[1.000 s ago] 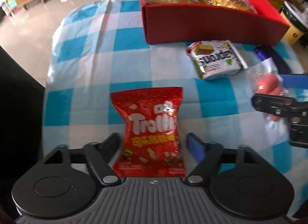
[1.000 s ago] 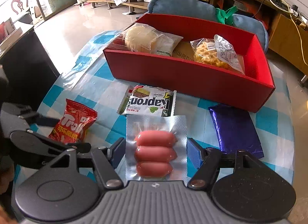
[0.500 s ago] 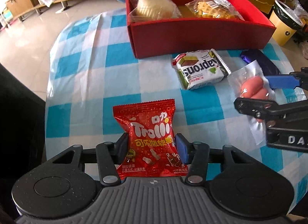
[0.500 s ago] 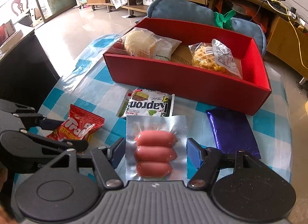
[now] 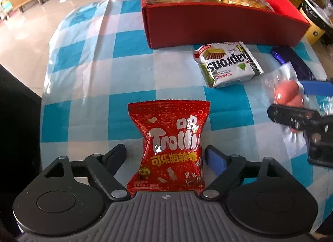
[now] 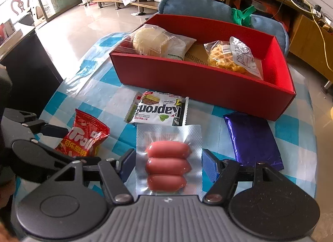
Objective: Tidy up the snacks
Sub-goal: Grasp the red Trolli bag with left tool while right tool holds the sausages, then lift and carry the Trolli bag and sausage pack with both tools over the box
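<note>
snacks sit half sorted on the round table with the blue-and-white checked cloth: a wrapped round bun and a clear bag of yellow waffle snacks already lie in the open red cardboard box at the far edge.

the left gripper has its fingers spread either side of the crinkled red trolli gummy bag near the left edge, and i can't tell whether they touch it. it looks lined up for a pinch.

the right gripper is likewise parted around the clear vacuum pack of three pink sausages at the near edge, lying flat, not gripped.

between these and the box rest a white-and-green kaprons wafer pack and a shiny purple foil bar, just beside the box's front wall, probably waiting their turn.
</note>
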Demonstrator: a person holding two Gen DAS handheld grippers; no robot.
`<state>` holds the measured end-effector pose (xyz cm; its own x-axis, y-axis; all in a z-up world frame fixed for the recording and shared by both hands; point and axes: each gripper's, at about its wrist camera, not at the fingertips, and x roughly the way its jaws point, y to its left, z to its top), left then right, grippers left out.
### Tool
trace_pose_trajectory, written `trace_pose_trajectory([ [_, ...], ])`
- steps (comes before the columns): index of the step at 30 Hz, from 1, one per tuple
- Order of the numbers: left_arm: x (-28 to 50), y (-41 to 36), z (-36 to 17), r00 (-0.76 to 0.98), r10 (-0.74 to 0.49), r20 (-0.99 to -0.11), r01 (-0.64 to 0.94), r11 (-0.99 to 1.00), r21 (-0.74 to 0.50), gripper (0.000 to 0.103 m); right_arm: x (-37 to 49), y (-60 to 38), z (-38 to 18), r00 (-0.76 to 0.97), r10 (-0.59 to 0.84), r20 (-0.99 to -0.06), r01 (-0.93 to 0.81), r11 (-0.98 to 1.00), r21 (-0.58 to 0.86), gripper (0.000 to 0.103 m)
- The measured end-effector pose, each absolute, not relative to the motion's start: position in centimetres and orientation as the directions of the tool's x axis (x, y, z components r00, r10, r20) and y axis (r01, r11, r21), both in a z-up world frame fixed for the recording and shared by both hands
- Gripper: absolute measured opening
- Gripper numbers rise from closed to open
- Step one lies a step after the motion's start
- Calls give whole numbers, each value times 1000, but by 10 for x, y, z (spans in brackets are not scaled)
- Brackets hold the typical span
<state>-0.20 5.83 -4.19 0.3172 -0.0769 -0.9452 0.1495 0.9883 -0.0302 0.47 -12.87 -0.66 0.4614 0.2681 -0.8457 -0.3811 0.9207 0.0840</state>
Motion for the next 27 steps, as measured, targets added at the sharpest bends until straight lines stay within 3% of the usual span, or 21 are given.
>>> trace_pose_trajectory([
  [3,-2,57,-41,321,-80,-944,148,988,-34,83,4,-128,-6,461,267,-847,-382,920,82,67],
  [5,-6,52,-36,339,-76,-938,171,985,-18,61,4,-129,-5,464,267,-845,-381,921,82,67],
  [14,-18,42,-27,377,-52,-925,203,979,28,56,3,-133,1,491,266,-830,-373,925,75,67],
  [27,-18,42,-10,427,-93,-899,215,977,2,56,6,-135,9,533,258,-806,-361,931,59,67],
])
